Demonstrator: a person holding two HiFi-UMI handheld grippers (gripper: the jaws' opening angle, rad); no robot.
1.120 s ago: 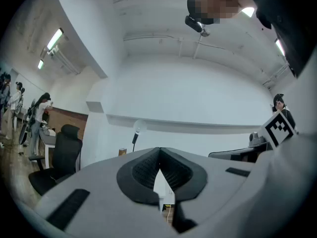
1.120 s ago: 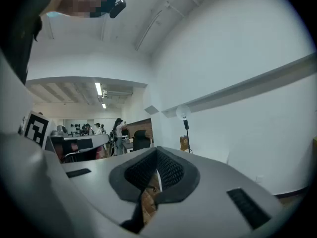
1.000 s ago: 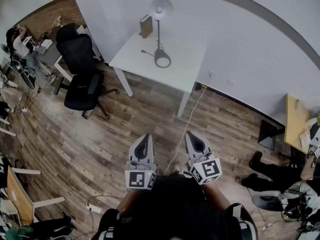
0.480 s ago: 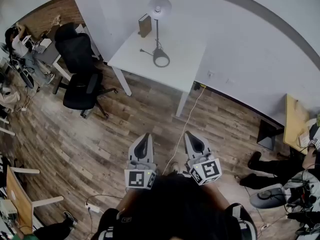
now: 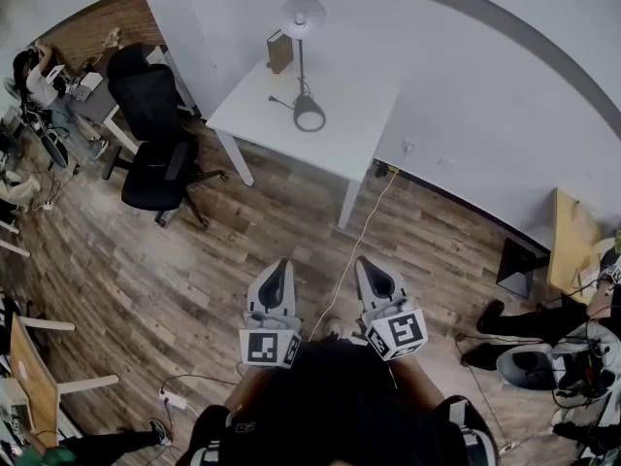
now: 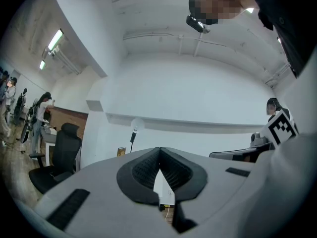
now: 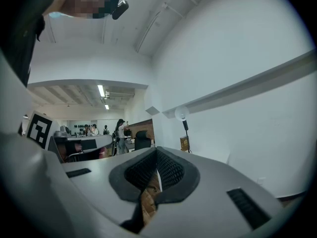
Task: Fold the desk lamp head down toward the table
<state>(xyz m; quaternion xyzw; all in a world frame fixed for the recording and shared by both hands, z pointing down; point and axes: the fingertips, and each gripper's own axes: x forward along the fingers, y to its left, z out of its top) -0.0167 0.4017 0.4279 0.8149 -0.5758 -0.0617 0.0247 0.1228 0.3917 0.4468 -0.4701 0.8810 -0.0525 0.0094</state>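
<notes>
The left tongs [image 5: 281, 264] and right tongs [image 5: 370, 263] are closed, empty, well apart from the worktop [image 5: 361, 134]. The desk lamp [image 5: 302, 14] stands upright there. Risk: pushing its head with closed tongs could topple it.

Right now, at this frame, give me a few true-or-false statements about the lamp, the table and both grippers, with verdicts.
1. The desk lamp stands upright on the white table, head raised. True.
2. The left gripper grips the lamp's pole. False: it is shut on nothing, over the wood floor, well short of the table.
3. The right gripper has its jaws together. True.
4. In the head view, the black office chair stands right of the table. False: it stands left of it.
</notes>
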